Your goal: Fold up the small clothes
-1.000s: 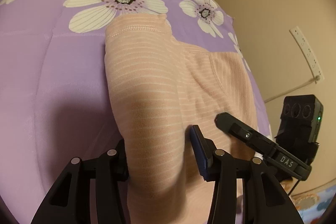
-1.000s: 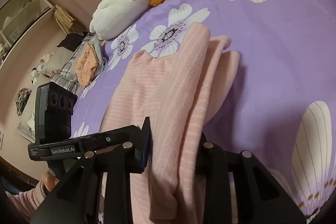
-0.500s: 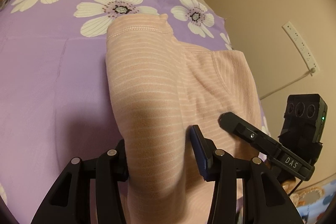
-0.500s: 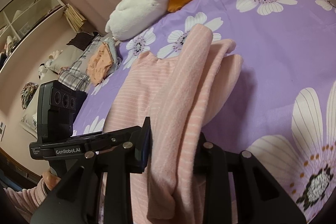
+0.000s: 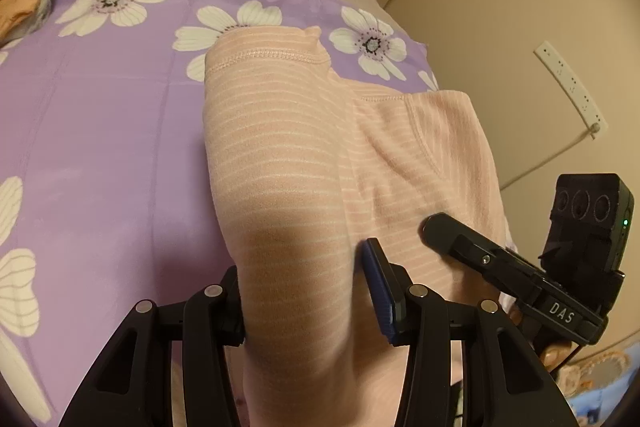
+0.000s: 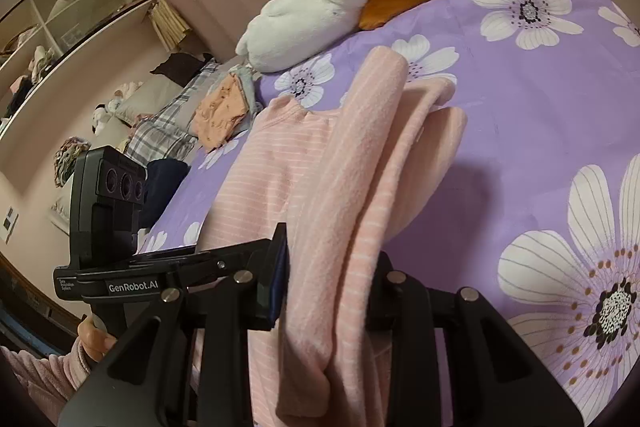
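Observation:
A pink garment with thin white stripes [image 5: 288, 155] lies partly on a purple flowered bedspread [image 5: 100, 131], its far hem flat on the bed. My left gripper [image 5: 308, 291] is shut on its near left edge and holds that edge up. My right gripper [image 6: 328, 279] is shut on the bunched right edge of the same garment [image 6: 360, 163], which hangs in folds between its fingers. Each gripper shows in the other's view: the right one at the right of the left wrist view [image 5: 500, 259], the left one at the left of the right wrist view [image 6: 180, 267].
A white plush duck with orange feet [image 6: 320, 11] lies at the far end of the bed. An orange garment [image 6: 220, 107] and plaid cloth [image 6: 168, 123] lie at the bed's left. A wall with a power strip [image 5: 568, 87] stands right; shelves [image 6: 60, 27] stand far left.
Both grippers have pulled back and up with the garment still held. More of the bed's far end and the plush duck have come into view.

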Motion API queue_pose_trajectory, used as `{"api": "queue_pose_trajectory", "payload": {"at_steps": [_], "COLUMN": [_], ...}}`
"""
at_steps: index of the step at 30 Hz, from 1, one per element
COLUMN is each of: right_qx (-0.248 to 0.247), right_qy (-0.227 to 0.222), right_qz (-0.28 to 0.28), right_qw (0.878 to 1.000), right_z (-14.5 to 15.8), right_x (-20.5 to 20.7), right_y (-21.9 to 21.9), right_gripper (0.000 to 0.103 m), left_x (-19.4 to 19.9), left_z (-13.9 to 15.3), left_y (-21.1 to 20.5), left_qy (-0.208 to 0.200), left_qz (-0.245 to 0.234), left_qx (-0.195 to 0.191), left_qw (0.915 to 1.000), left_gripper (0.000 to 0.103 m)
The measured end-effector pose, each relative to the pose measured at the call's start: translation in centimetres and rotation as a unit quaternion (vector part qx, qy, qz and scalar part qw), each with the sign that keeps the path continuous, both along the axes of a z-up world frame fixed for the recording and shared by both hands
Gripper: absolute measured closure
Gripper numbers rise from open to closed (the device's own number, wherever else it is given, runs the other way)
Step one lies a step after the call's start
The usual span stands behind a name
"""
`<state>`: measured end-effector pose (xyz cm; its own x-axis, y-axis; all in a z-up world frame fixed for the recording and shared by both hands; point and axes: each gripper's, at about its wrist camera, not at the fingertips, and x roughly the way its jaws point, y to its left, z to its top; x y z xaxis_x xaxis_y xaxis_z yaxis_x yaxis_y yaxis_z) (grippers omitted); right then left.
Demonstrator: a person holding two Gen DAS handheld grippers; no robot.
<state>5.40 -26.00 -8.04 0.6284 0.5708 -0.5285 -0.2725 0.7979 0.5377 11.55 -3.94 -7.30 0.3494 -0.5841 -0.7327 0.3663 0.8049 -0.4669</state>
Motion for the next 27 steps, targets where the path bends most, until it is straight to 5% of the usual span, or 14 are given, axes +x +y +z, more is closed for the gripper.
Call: {"api": "queue_pose_trajectory", "payload": {"at_steps": [27], "right_qx": [-0.015], "right_qy": [-0.032], "right_qz": [0.056], "right_qw": [0.998], "right_z": [2.8], "right_x": [0.2], "right_y": [4.7], "right_gripper": [0.073], "left_x": [-2.8], "left_z": [2.6], "left_y": [4.5], "left_qy": [-0.041], "left_qz": [0.052], "left_qx": [0.011], "left_qw": [0.9978], "left_gripper": [0.056]}}
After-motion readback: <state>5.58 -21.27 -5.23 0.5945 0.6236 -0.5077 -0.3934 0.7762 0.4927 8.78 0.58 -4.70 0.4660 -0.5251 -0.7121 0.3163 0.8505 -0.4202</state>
